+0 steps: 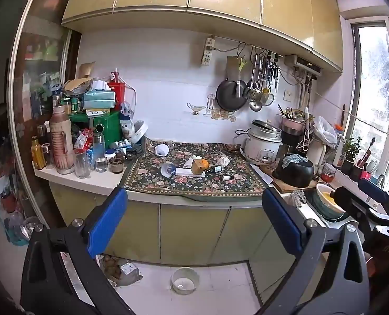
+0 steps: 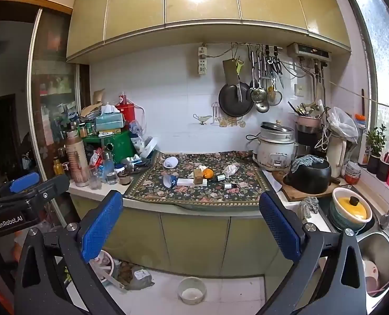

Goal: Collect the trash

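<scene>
Trash lies on a floral cloth (image 1: 194,183) on the counter: a crumpled tissue (image 1: 222,161), a small brown carton (image 1: 197,166) beside an orange peel (image 1: 204,163), two dark little bottles (image 1: 215,169), a tipped blue-white cup (image 1: 168,170), a white cup (image 1: 161,150) and a flat white box (image 1: 189,172). The same items show in the right wrist view: tissue (image 2: 230,170), carton (image 2: 198,175), cup (image 2: 169,180). My left gripper (image 1: 194,225) is open and empty, held back from the counter front. My right gripper (image 2: 190,228) is open and empty at the same distance.
Jars, bottles and boxes crowd the counter's left end (image 1: 89,131). A rice cooker (image 1: 263,144), black pot (image 1: 294,170) and sink with dishes (image 2: 352,210) stand right. On the floor are a bowl (image 2: 192,289) and a bag (image 2: 139,275). Pans hang on the wall.
</scene>
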A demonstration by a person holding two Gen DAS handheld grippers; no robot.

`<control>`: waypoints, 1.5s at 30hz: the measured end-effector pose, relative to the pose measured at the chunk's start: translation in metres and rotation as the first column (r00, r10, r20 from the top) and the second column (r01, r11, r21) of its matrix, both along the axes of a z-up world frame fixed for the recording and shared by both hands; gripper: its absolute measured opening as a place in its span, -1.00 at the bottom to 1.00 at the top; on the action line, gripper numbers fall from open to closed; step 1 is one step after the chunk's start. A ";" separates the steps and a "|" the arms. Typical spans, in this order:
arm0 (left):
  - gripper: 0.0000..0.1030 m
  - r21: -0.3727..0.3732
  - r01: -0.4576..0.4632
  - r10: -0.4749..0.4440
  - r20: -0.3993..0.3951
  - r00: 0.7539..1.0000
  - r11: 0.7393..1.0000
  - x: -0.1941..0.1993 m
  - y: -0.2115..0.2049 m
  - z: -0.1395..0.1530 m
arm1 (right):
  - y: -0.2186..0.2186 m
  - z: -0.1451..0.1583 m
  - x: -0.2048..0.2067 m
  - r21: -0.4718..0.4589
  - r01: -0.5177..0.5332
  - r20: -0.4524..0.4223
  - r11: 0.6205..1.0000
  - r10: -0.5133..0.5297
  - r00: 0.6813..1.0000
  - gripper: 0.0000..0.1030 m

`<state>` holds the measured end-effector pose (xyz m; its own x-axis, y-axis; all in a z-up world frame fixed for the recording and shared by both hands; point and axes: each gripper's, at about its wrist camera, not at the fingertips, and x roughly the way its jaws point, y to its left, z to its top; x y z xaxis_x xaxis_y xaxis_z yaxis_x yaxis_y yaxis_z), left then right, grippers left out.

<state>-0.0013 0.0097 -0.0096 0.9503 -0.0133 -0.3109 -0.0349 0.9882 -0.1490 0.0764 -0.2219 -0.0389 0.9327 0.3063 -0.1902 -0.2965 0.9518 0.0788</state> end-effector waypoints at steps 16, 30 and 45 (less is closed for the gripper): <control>0.99 -0.008 0.004 -0.004 -0.050 0.999 1.000 0.007 -0.005 -0.010 | -0.005 -0.007 0.009 0.026 0.004 -0.044 1.000 -0.003 0.999 1.00; 0.99 -0.010 0.006 -0.007 -0.058 0.998 1.000 0.012 -0.004 -0.016 | -0.004 -0.007 0.008 0.028 0.004 -0.050 1.000 -0.002 0.999 1.00; 0.99 -0.005 0.010 -0.010 -0.066 0.998 1.000 0.016 -0.002 -0.014 | -0.006 -0.008 0.009 0.032 0.004 -0.049 0.999 -0.003 0.999 1.00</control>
<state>0.0149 0.0078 -0.0234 0.9274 -0.0240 -0.3733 -0.0353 0.9879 -0.1512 0.0849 -0.2283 -0.0473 0.9237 0.3097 -0.2257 -0.2883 0.9496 0.1232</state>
